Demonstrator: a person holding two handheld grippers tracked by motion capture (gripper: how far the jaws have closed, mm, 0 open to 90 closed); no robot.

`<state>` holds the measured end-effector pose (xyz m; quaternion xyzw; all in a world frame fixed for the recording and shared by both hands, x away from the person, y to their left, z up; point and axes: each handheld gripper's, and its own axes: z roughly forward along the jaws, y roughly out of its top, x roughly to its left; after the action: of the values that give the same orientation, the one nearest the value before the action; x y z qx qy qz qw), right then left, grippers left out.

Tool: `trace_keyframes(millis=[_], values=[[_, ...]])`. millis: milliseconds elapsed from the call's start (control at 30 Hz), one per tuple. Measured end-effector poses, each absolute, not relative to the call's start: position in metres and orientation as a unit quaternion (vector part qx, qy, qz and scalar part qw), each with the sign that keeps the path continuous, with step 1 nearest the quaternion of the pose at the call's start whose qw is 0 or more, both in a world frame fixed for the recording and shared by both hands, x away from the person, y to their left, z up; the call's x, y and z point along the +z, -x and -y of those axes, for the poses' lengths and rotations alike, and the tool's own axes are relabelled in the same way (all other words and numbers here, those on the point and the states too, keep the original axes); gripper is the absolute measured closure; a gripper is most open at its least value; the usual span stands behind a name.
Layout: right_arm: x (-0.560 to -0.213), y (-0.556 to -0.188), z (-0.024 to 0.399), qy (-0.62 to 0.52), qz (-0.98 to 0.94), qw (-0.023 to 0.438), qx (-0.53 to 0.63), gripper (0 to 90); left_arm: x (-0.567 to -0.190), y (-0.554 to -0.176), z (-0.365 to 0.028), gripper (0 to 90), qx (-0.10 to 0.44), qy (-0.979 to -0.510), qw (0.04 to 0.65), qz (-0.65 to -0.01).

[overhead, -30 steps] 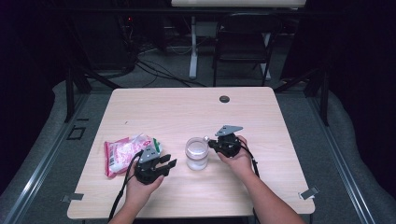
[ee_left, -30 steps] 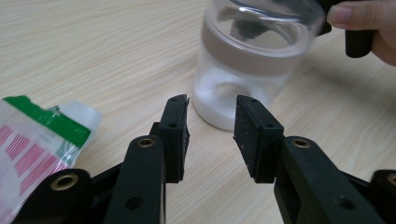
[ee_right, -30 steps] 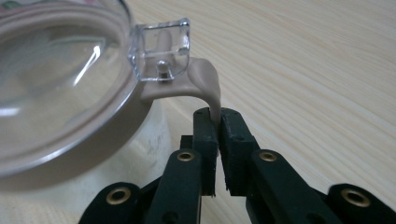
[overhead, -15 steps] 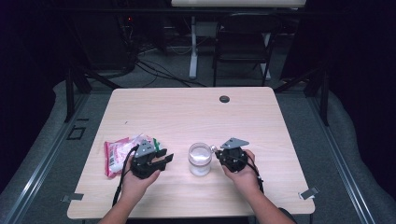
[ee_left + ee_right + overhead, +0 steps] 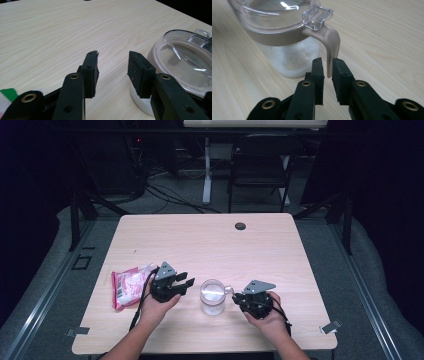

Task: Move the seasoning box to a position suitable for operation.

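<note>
A clear jar (image 5: 212,296) with a see-through lid and a beige band stands on the table near its front edge; white powder lies in its bottom (image 5: 289,62). Its beige handle (image 5: 332,42) hangs down on the right side. My right gripper (image 5: 237,299) points at it from the right. Its jaws (image 5: 327,66) have just been opening, and the handle's tip now sits loose between them. My left gripper (image 5: 186,284) is just left of the jar (image 5: 185,57). Its jaws (image 5: 112,65) have also just been opening and hold nothing.
A pink packet (image 5: 127,285) lies on the light wooden table (image 5: 210,240) to the left of my left hand. A small black round cap (image 5: 240,226) sits near the far edge. A dark chair (image 5: 260,165) stands beyond the table.
The jar and my right gripper have shifted toward the front edge, and the right gripper has drawn back a little to the right. My left gripper has moved slightly up the table toward the jar.
</note>
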<state>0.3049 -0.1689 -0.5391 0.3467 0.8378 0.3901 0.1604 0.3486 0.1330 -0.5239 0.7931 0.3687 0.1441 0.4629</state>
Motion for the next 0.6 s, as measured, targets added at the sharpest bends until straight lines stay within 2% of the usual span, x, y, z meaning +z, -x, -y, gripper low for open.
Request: trace_keyframes(millis=[100, 267, 433, 600], values=[[-0.535, -0.299, 0.171, -0.341, -0.838, 0.164, 0.393, 72.6, -0.524, -0.347, -0.128, 60.2, 0.156, -0.8, 0.455, -0.359], [-0.528, -0.296, 0.172, -0.344, -0.832, 0.172, 0.399, 69.5, -0.52, -0.344, -0.128, 60.6, 0.151, -0.802, 0.456, -0.355], [-0.512, -0.295, 0.169, -0.371, -0.82, 0.171, 0.401, 62.0, -0.512, -0.344, -0.132, 60.3, 0.131, -0.785, 0.472, -0.38], [-0.5, -0.297, 0.167, -0.378, -0.822, 0.168, 0.391, 61.3, -0.501, -0.346, -0.137, 61.6, 0.114, -0.783, 0.475, -0.385]])
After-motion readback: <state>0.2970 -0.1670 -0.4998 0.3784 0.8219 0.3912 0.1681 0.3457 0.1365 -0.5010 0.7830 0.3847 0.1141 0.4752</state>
